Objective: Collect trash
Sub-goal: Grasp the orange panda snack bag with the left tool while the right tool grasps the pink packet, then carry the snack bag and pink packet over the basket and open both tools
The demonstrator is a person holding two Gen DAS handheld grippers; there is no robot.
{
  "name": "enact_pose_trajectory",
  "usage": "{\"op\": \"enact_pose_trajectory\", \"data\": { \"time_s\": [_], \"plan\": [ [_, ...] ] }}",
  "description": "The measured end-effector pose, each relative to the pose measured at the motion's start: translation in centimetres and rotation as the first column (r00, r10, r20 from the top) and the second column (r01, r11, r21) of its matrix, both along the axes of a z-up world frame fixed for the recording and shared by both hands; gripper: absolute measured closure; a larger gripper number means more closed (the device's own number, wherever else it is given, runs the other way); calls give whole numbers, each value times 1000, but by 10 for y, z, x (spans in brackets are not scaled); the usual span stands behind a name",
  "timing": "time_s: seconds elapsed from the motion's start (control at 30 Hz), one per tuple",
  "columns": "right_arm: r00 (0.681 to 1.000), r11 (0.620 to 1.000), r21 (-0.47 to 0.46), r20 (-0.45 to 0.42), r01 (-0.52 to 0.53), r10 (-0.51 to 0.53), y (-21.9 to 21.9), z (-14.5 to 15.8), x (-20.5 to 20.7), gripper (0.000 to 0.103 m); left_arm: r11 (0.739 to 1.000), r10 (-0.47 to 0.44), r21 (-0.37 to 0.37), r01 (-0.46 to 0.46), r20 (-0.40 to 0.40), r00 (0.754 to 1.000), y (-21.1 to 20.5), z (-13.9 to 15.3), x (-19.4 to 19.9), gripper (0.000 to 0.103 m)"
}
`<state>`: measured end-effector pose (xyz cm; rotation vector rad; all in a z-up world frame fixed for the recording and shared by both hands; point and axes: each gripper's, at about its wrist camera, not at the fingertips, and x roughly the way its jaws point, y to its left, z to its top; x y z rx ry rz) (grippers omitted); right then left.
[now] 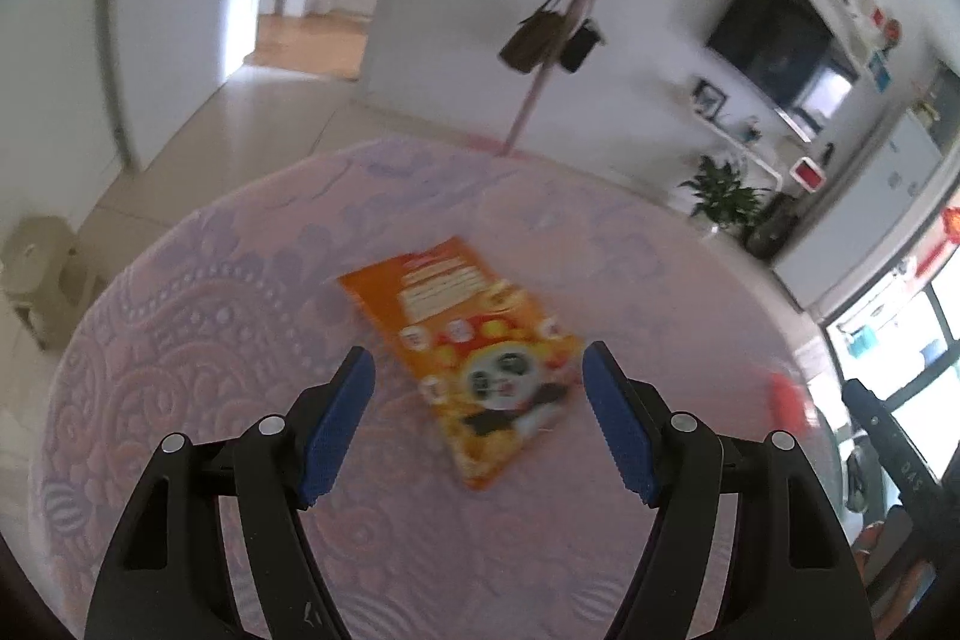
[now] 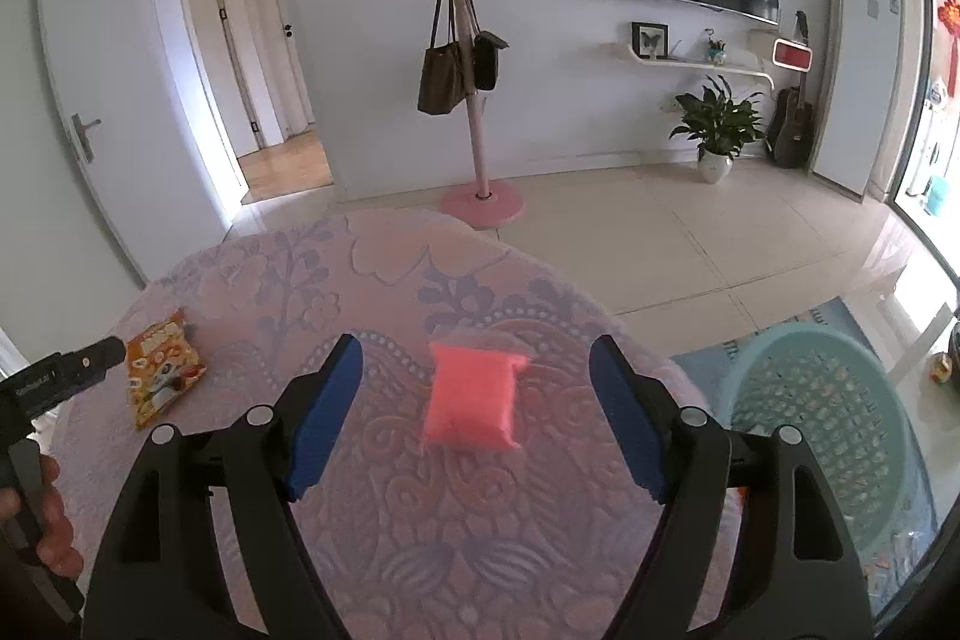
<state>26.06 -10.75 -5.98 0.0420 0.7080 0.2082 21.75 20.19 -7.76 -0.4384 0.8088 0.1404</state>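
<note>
An orange snack packet with a panda picture (image 1: 474, 352) lies flat on the pink patterned tablecloth (image 1: 210, 316). My left gripper (image 1: 477, 370) is open and empty, its blue pads on either side of the packet's near half, above it. A pink sealed bag (image 2: 472, 397) lies on the same cloth in the right wrist view. My right gripper (image 2: 476, 364) is open and empty, its jaws wide on either side of the bag. The orange packet also shows in the right wrist view (image 2: 161, 376), with the left gripper's tip beside it. The pink bag is a red blur (image 1: 789, 400) in the left wrist view.
A light blue mesh basket (image 2: 828, 400) stands on the floor to the right of the table. A pink coat stand (image 2: 474, 100) with hanging bags stands beyond the table's far edge. A potted plant (image 2: 717, 124) and a guitar (image 2: 792, 124) stand by the far wall. A beige stool (image 1: 42, 262) stands at the left.
</note>
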Motion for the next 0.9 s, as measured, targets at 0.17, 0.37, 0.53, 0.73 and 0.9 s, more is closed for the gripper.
{"op": "enact_pose_trajectory", "data": {
  "time_s": [0.17, 0.37, 0.53, 0.73, 0.9],
  "plan": [
    [999, 1000, 2, -42, 3, -3, -2, -19, 11, 29, 1000, 11, 21, -10, -29, 1000, -1, -17, 7, 40],
    [997, 1000, 9, -74, -13, 14, -1, -28, 14, 29, 989, 3, 148, 2, -33, 999, -22, -18, 8, 49],
    [987, 998, -41, -155, -49, 42, 11, -40, 24, 29, 975, -22, 218, 31, -44, 999, -34, -18, 3, 71],
    [987, 998, -60, -161, -34, 24, 13, -41, 24, 55, 971, -61, 228, 67, -35, 998, -39, -16, -1, 99],
    [990, 995, -71, -132, -62, 53, 16, -38, 17, 66, 970, -97, 223, 95, -3, 995, -46, -11, -6, 101]
  ]
}}
